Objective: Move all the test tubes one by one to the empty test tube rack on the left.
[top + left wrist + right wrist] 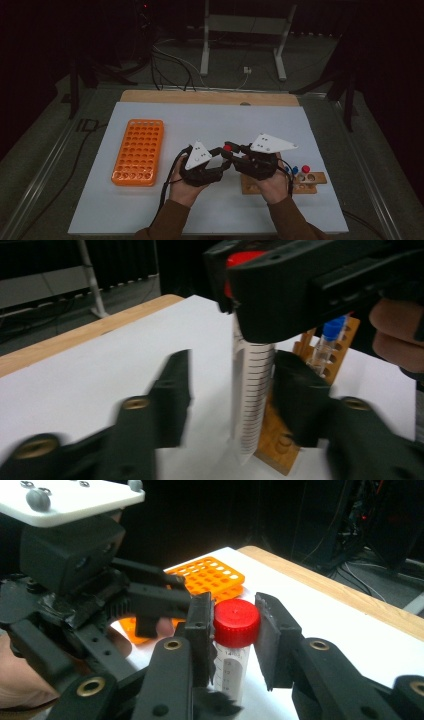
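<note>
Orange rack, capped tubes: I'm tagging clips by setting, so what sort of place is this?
Probably a lab-style test bench: an orange tube rack, a wooden tube stand and a red-capped graduated tube on a white table.

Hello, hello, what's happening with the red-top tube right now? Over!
Right gripper shut on red-capped tube. Left gripper open around tube's lower end. Wooden rack just behind; nothing blocking.

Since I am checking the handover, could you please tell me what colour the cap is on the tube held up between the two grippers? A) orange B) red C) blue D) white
B: the graduated tube in the right gripper has a red cap, seen between its jaws in the right gripper view; blue caps sit on tubes back in the wooden rack.
</note>
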Demonstrator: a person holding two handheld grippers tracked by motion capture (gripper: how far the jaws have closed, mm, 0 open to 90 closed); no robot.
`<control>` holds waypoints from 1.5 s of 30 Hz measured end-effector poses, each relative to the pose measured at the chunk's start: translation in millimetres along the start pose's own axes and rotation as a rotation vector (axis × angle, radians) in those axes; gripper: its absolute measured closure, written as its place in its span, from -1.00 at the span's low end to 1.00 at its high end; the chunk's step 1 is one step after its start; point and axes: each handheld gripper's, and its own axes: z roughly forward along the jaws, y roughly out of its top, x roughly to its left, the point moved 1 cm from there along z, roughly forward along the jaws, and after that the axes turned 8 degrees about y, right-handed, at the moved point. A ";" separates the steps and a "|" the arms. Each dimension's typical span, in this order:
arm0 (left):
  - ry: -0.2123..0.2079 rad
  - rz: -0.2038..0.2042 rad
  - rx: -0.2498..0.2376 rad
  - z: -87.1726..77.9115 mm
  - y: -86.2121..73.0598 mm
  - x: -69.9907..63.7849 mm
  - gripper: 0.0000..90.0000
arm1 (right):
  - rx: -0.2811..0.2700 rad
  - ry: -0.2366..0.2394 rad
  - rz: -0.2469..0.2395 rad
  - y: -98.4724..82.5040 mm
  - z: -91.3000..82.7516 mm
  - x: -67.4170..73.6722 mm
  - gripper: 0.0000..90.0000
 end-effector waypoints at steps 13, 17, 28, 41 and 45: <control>-0.005 0.017 -0.001 0.4 -1.4 -2.4 0.66 | -0.024 0.010 0.024 -3.7 -8.8 -5.4 0.18; 0.013 0.004 -0.003 -3.2 -3.3 2.9 0.66 | -0.043 -0.052 0.032 -4.3 -20.6 -10.7 -0.31; 0.075 -0.016 -0.019 -20.1 -9.2 19.5 0.66 | -0.051 -0.226 0.051 -21.3 -61.7 -34.6 -0.93; 0.169 -0.044 -0.034 -52.8 -20.1 48.6 0.66 | -0.091 -0.335 0.081 -38.0 -104.7 -53.8 -0.98; 0.207 -0.055 -0.040 -66.7 -24.1 61.2 0.66 | -0.105 -0.362 0.095 -43.9 -116.4 -58.0 -0.98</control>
